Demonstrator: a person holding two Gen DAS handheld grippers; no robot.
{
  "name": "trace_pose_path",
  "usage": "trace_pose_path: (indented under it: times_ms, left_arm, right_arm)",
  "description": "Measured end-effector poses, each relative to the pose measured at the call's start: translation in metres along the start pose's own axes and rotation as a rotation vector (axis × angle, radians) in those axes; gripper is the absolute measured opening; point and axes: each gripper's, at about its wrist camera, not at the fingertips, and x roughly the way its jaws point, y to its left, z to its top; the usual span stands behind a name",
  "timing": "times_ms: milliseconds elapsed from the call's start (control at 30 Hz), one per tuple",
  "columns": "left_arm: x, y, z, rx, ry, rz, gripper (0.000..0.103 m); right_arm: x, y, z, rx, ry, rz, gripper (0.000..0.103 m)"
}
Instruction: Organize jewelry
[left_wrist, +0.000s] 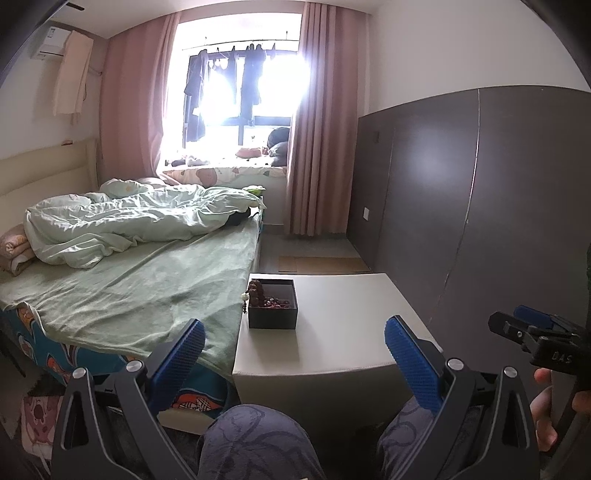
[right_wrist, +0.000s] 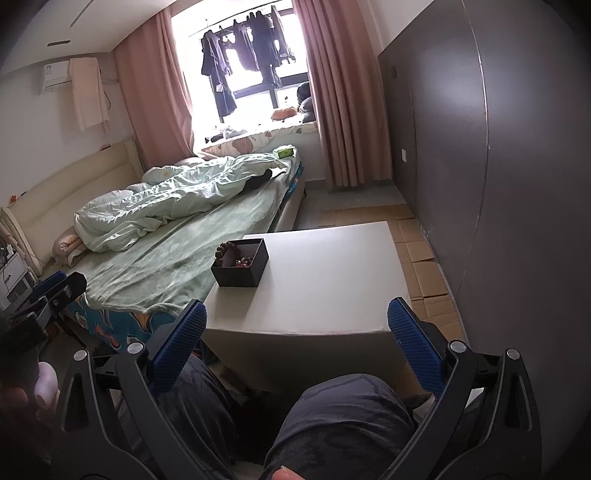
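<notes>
Both grippers, left (left_wrist: 293, 345) and right (right_wrist: 297, 325), gape wide and empty short of the table (right_wrist: 332, 288); black jewelry box (right_wrist: 240, 267), apparently beads inside, lies ahead-left, nearer the left.

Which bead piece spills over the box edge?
The brown bead strand at the black box's bed-side corner; its tassel hangs outside. The red beads lie inside.
</notes>
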Motion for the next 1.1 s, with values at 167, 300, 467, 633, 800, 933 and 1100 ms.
trace_pose_path:
  times_ms: [167,300,467,633,800,933,1100]
  left_arm:
    - [-0.0017,-0.0019,0.0011,0.006,-0.002,-0.003,0.095]
    - [-0.0032,-0.0027,0.0007,0.006,-0.005,-0.002,0.095]
    - [-0.0038,-0.0034,0.0009,0.006,0.0,-0.007,0.095]
    - [-0.0034,-0.0061,0.0013,0.008,0.002,-0.007,0.095]
    - [-0.0016,-0.0071,0.0006,0.011,0.005,-0.007,0.095]
    - [-0.0018,-0.0075,0.0006,0.01,0.004,-0.006,0.095]
    - [-0.0019,-0.0077,-0.0002,0.009,0.005,-0.008,0.095]
  right_arm:
    - [0.0005,0.0012,0.0019,-0.003,0.002,0.001,0.098]
    - [-0.0002,0.0019,0.0022,-0.006,0.001,0.001,0.098]
    - [-0.0004,0.0028,0.002,-0.004,-0.001,0.005,0.098]
    - [-0.0006,0.0035,0.0016,-0.005,-0.001,0.005,0.098]
    - [-0.0012,0.0034,0.0018,-0.007,0.002,0.003,0.098]
    - [-0.0025,0.003,0.003,-0.004,0.002,0.004,0.098]
    - [-0.002,0.0021,0.0034,-0.005,0.002,0.003,0.098]
